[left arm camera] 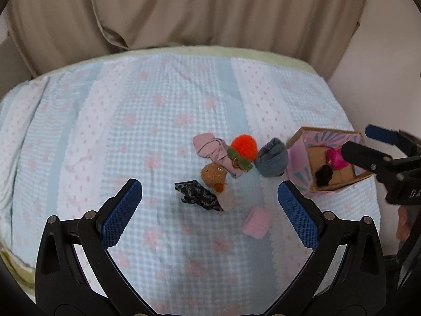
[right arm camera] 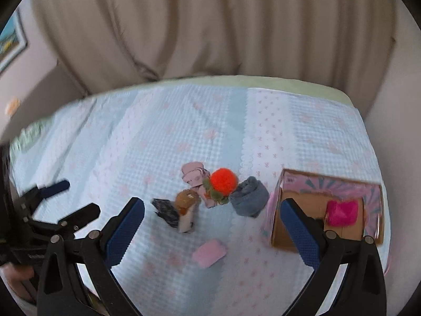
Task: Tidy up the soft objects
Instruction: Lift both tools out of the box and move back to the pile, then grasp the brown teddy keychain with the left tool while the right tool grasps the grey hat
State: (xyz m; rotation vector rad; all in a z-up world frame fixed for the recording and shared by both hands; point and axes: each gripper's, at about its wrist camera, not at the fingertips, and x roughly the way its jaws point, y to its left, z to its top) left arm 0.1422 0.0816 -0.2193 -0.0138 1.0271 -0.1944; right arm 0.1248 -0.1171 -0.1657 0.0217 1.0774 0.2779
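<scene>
Soft items lie in a cluster mid-bed: an orange pompom plush (left arm camera: 242, 146) (right arm camera: 223, 180), a brown bear (left arm camera: 212, 176) (right arm camera: 185, 201), a pale pink cloth (left arm camera: 210, 148) (right arm camera: 193, 175), a rolled grey cloth (left arm camera: 272, 158) (right arm camera: 248, 196), a dark patterned cloth (left arm camera: 198, 195) (right arm camera: 165, 212) and a pink folded pad (left arm camera: 256, 222) (right arm camera: 209, 252). A pink cardboard box (left arm camera: 302, 144) (right arm camera: 286, 184) at the right holds a magenta item (left arm camera: 335, 159) (right arm camera: 342, 212) and a black one (left arm camera: 323, 175). My left gripper (left arm camera: 209, 208) (right arm camera: 64, 200) hovers open before the cluster. My right gripper (right arm camera: 211, 229) (left arm camera: 367, 142) is open, above the box in the left wrist view.
The bed (left arm camera: 131, 121) (right arm camera: 147, 142) has a light blue and pink checked cover. Beige curtains (left arm camera: 184, 10) (right arm camera: 210, 26) hang behind its far edge. A framed picture (right arm camera: 10, 44) hangs on the left wall.
</scene>
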